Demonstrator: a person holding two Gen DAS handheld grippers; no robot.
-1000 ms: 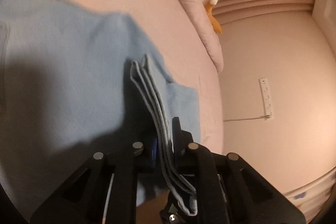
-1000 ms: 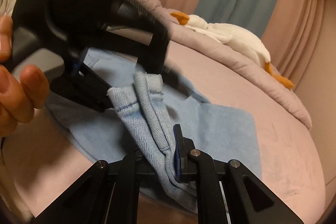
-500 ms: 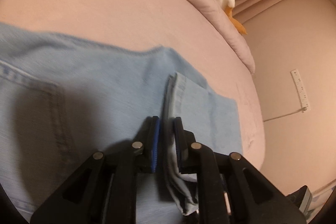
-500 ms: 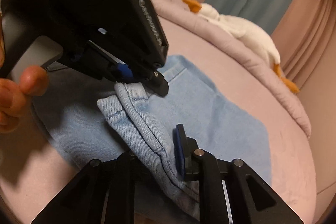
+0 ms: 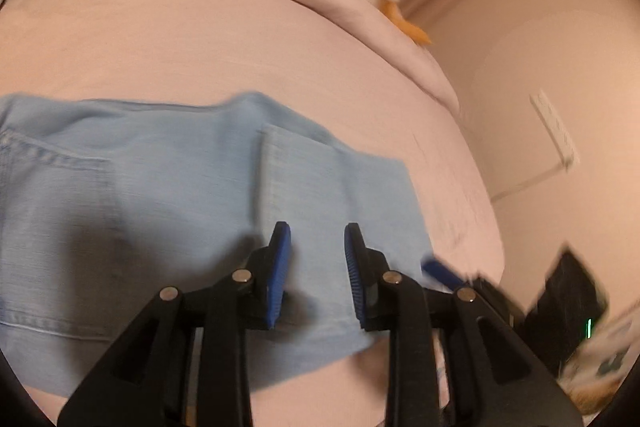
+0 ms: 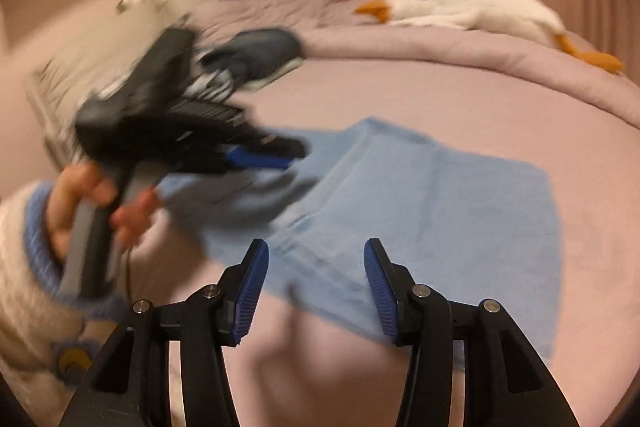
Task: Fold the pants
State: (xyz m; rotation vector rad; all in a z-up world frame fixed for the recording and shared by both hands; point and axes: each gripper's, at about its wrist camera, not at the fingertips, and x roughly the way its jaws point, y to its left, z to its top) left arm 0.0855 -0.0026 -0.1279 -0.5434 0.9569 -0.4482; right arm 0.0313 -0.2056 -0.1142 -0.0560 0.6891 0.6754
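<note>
The light blue denim pants (image 5: 168, 195) lie folded flat on the pink bed (image 5: 200, 51), with the leg end laid over the upper part. They also show in the right wrist view (image 6: 440, 195). My left gripper (image 5: 318, 239) is open and empty just above the folded cloth. It also shows blurred in the right wrist view (image 6: 256, 159), held in a hand at the pants' left edge. My right gripper (image 6: 316, 255) is open and empty above the pants' near edge.
A white plush goose (image 6: 472, 7) with orange feet lies on a rolled lilac duvet (image 6: 440, 43) at the far side of the bed. Dark clothes (image 6: 256, 51) lie at the back left. A wall with a power strip (image 5: 556, 131) stands to the right.
Both grippers have opened and let go of the bunched denim. The leg end now lies flat on the pants. Both grippers have drawn back a little.
</note>
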